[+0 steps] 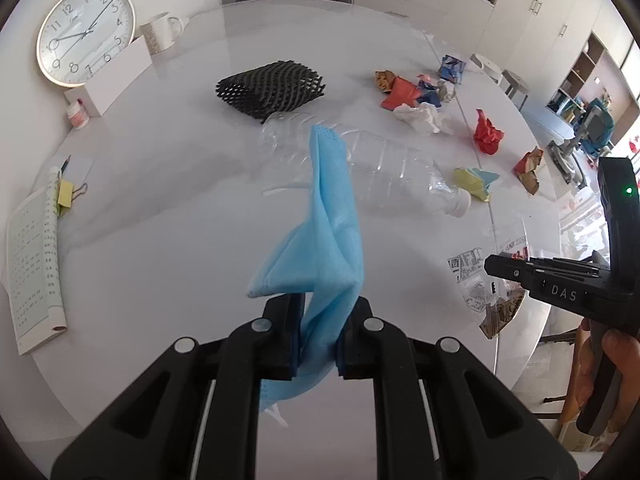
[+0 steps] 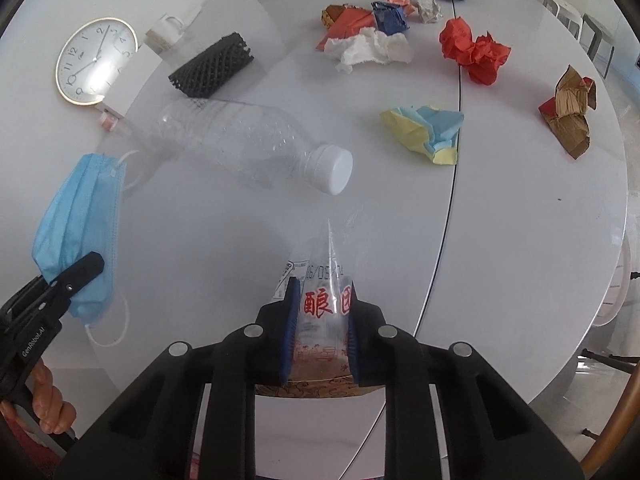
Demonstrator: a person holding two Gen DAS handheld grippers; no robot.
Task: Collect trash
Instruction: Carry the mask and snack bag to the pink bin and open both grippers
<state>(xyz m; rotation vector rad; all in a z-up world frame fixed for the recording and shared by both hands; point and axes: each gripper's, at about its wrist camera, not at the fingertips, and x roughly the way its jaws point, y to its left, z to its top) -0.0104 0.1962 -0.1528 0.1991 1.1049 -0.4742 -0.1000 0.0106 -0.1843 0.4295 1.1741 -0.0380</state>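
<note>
At the bottom centre of the left wrist view, my left gripper [image 1: 318, 330] is clamped on a soft, pale blue pleated face mask [image 1: 320, 236], which hangs up off the round white table [image 1: 168, 240] in a limp fold, its white ear loop trailing below the pads; it weighs next to nothing and will flop, so a pinch across the bunched cloth, as I have it, seems the safest hold. Low in the right wrist view, my right gripper [image 2: 322, 332] is closed narrowly on a thin clear plastic bag with red printed characters [image 2: 326, 300]; that film looks slippery and crinkly, and I judge it best held near the doubled edge. Ahead, mid-frame, lies an empty clear plastic bottle with a white cap [image 2: 256, 148] on its side, light, springy and apt to roll, so the neck by the cap is the place to take it. Toward the upper right of the frame sit crumpled paper scraps, among them a red paper ball [image 2: 474, 54] and a yellow-and-blue wad [image 2: 426, 130], all light and easily crushed, with a black foam net sleeve [image 2: 212, 66] at upper left
</note>
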